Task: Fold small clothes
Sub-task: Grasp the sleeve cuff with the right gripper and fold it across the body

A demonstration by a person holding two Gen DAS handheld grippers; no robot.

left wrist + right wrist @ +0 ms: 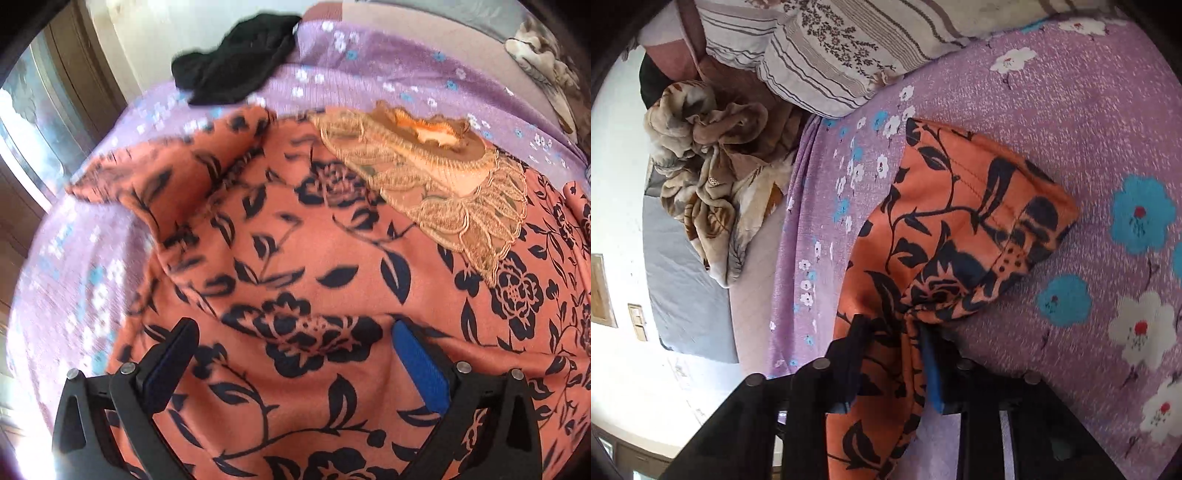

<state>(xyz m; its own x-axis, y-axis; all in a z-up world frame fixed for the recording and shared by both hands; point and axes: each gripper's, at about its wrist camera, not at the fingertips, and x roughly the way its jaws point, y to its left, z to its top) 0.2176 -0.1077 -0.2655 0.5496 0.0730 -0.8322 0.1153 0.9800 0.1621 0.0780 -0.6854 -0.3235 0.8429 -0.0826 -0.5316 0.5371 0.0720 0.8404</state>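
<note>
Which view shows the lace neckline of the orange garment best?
Left wrist view: the lace neckline lies in plain sight on the spread orange garment. Right wrist view shows only a bunched part of the garment pinched in the right tongs, no lace.

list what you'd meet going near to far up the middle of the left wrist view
left claw, open over the cloth → orange floral garment → its beige lace neckline → purple flowered bedsheet → black garment at the far edge of the bed
</note>
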